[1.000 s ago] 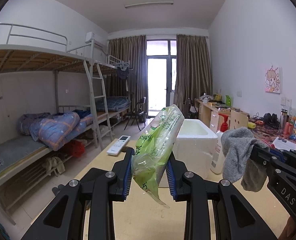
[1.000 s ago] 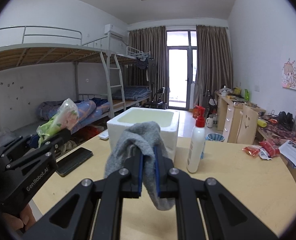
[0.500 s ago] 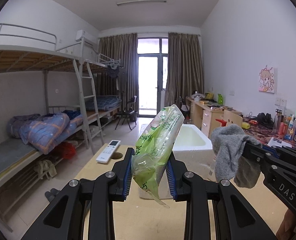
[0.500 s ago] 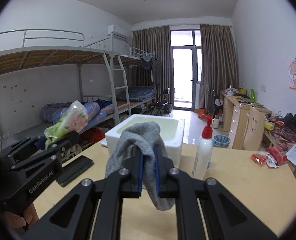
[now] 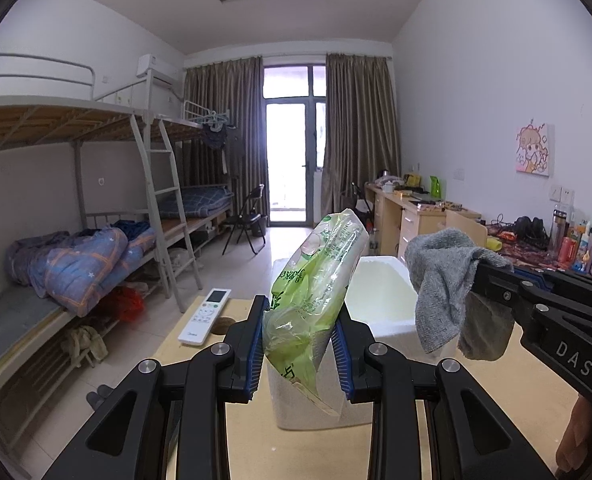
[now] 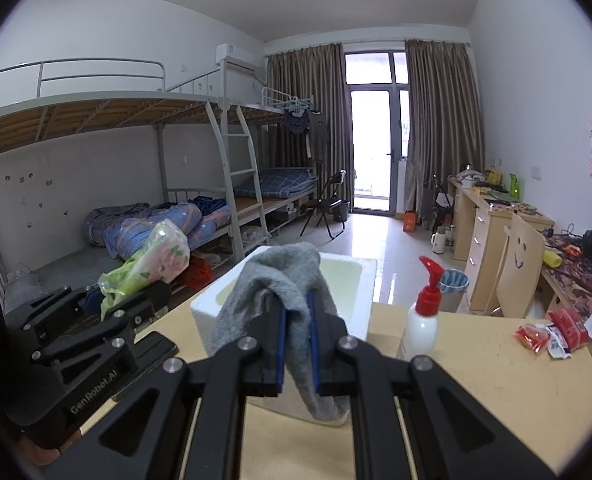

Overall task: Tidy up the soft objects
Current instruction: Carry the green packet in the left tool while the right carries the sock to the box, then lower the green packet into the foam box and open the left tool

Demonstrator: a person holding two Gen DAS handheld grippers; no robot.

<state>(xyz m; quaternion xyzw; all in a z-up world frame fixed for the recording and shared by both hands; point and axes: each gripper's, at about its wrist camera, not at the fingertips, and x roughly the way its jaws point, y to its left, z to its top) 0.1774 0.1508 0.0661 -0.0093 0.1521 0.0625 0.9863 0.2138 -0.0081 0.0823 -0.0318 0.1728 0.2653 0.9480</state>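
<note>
Carry step. Left tool (image 5: 299, 346) clamped on green tissue pack (image 5: 316, 292); right tool (image 6: 297, 344) clamped on grey cloth (image 6: 276, 280). Both held just short of the foam box (image 6: 360, 276). Next: advance over its opening, release.

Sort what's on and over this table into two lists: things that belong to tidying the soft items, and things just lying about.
Part of the job:
- green tissue pack, clamped in the left gripper
- grey cloth, clamped in the right gripper
- white foam box, open, likely the destination

Just lying about:
- remote control
- pump bottle
- red snack packets
- black phone
</note>
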